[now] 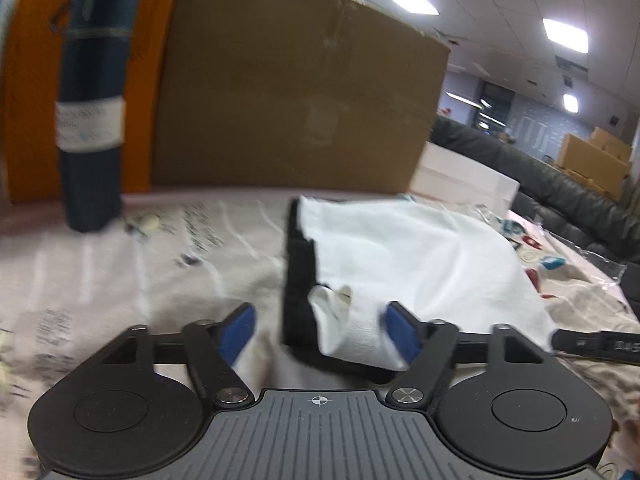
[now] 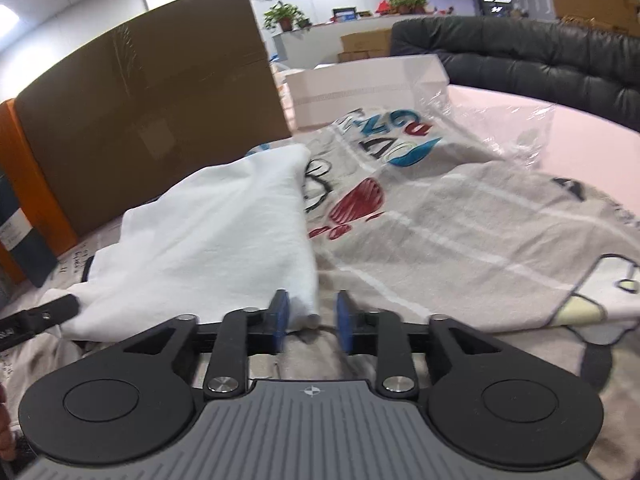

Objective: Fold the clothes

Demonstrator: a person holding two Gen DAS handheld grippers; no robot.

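Note:
A white garment (image 1: 412, 248) with a black part (image 1: 298, 280) under its left edge lies on a printed sheet. My left gripper (image 1: 320, 330) is open, and a near corner of the white cloth hangs against its right finger. In the right wrist view the white garment (image 2: 224, 232) lies left of centre. My right gripper (image 2: 310, 320) is open with a narrow gap, and the cloth's near corner sits just inside the left finger. The tip of the other gripper (image 2: 36, 320) shows at the left edge.
A large brown cardboard box (image 1: 296, 92) stands behind the cloth, with an orange panel (image 1: 28, 80) and a dark blue bottle (image 1: 94, 108) to its left. A white box (image 2: 360, 84), clear plastic wrap (image 2: 500, 120) and a black sofa (image 2: 540, 52) are at the right.

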